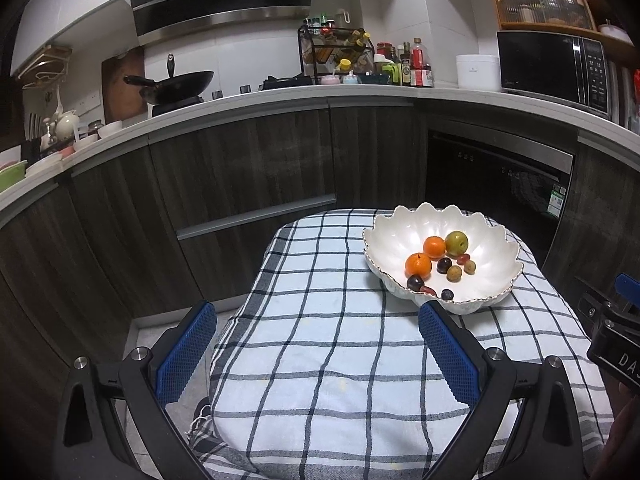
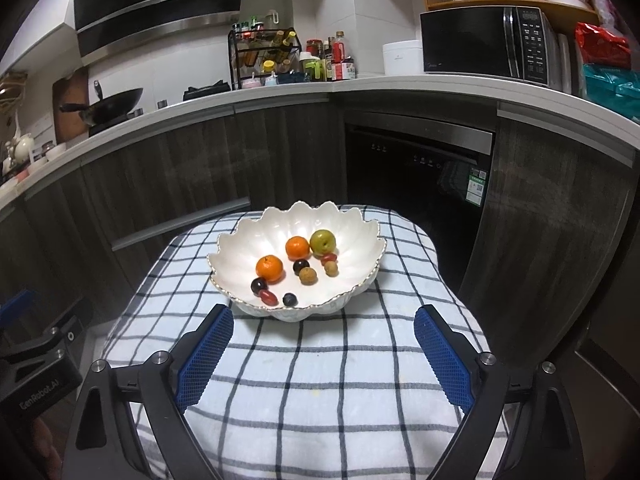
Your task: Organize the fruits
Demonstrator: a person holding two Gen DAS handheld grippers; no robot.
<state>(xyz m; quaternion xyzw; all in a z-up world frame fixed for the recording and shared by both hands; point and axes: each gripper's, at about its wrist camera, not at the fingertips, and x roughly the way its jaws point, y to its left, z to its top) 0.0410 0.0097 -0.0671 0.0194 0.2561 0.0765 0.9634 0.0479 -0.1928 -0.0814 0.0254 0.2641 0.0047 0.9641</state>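
The right gripper stood with its blue-padded jaws spread wide and nothing between them, hanging over the checked cloth just short of the near rim of the white scalloped bowl. The left gripper was likewise wide apart and empty, held over the same cloth with the bowl off to its right, the tip of its right finger overlapping the bowl's near edge in that view. Each gripper's body showed at the margin of the other's camera, so the two were side by side. All the fruit lay inside the bowl, which sat on the far part of the cloth-covered surface. Two oranges rested towards the middle, one nearer and to the left, the other further back and just beside a green-yellow round fruit. Around them were small pieces: dark purple round fruits, one near the front orange, one between the two oranges and one close to the front rim; two tan, rough-skinned ones near the centre; and small red oblong ones, one at the front rim and one under the green fruit. Beyond the table ran dark wood cabinets beneath a pale counter, with a wok on the hob to the left, a rack of bottles in the middle and a black microwave to the right.
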